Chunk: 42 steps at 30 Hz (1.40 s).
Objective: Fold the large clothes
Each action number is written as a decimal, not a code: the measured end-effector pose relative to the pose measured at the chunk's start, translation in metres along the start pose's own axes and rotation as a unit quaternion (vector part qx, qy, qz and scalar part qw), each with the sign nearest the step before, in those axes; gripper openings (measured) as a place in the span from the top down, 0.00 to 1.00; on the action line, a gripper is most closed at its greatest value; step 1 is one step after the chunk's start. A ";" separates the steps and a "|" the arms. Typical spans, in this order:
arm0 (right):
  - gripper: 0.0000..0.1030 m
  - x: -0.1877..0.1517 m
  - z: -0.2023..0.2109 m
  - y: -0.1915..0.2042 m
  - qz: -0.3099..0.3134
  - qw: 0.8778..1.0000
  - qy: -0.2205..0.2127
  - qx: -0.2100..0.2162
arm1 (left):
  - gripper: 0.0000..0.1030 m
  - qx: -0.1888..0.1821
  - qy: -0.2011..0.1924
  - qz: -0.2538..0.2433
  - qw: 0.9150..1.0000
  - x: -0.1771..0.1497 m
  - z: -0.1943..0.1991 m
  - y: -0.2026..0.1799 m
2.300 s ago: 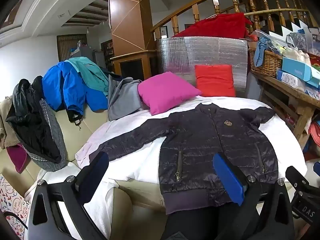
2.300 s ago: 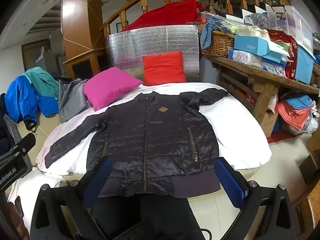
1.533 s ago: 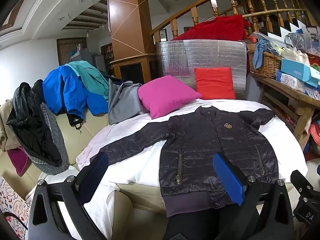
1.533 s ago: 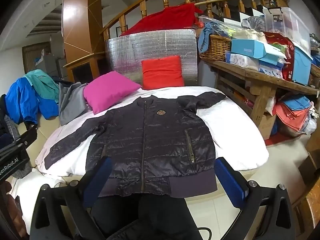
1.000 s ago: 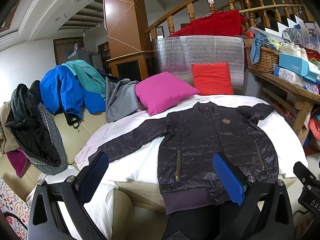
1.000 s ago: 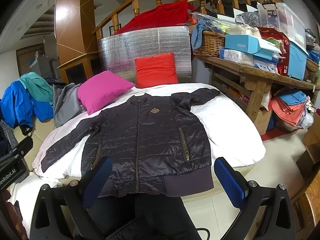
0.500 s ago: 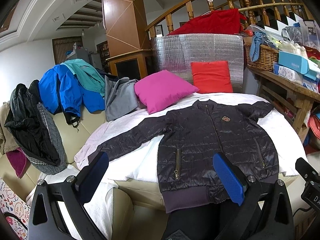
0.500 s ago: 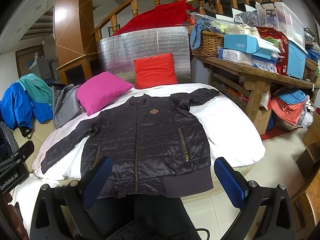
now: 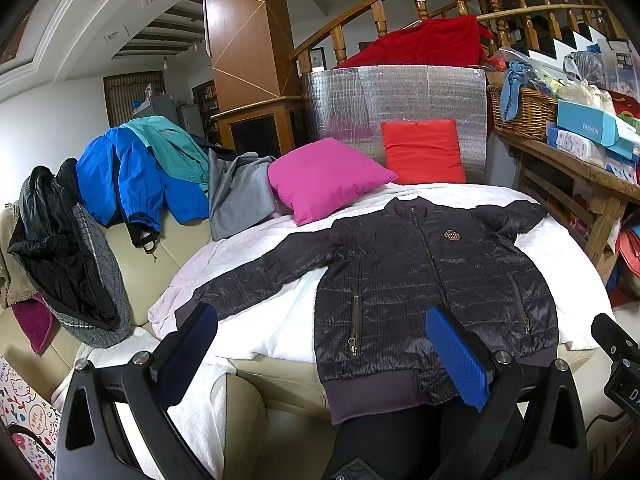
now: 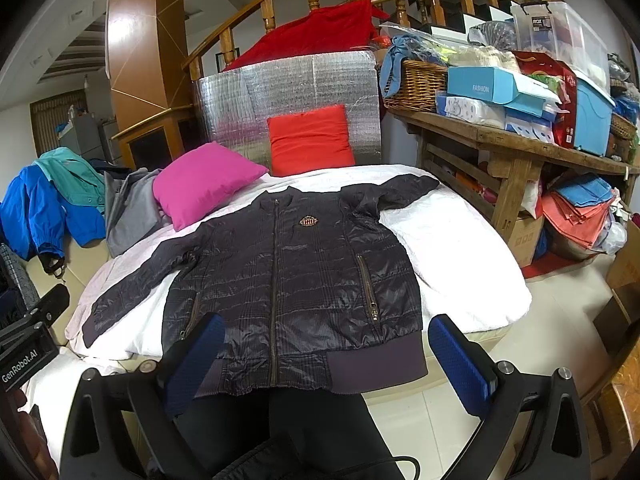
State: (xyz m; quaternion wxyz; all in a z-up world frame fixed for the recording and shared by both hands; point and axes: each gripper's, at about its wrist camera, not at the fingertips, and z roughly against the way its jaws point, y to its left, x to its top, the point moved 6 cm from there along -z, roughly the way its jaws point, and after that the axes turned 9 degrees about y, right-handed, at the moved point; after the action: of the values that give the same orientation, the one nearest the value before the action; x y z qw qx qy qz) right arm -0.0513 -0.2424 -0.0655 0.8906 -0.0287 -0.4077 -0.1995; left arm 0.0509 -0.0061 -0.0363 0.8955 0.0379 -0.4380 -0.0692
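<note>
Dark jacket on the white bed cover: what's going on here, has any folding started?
Not yet. The dark quilted jacket lies flat, zipped, front up on the white cover, hem hanging over the near edge. One sleeve stretches out on the side of the pink cushion; the other is bent near the collar. A person holds the left hand-held gripper and right hand-held gripper above the hem, both open and empty, touching nothing.
</note>
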 end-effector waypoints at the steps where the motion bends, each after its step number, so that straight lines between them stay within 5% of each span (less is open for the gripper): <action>1: 0.00 0.000 0.000 0.000 0.000 1.000 0.000 0.000 | 0.00 -0.001 0.000 0.000 1.000 0.000 0.000 0.000; 42: 0.00 0.009 -0.024 -0.025 -0.036 0.999 0.026 0.000 | 0.00 0.001 0.022 -0.016 1.000 0.007 -0.021 -0.023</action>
State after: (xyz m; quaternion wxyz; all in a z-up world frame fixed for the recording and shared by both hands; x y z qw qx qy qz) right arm -0.0386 -0.2729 -0.0775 0.8930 -0.0086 -0.3854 -0.2323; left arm 0.0702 -0.0300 -0.0465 0.9036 0.0470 -0.4179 -0.0821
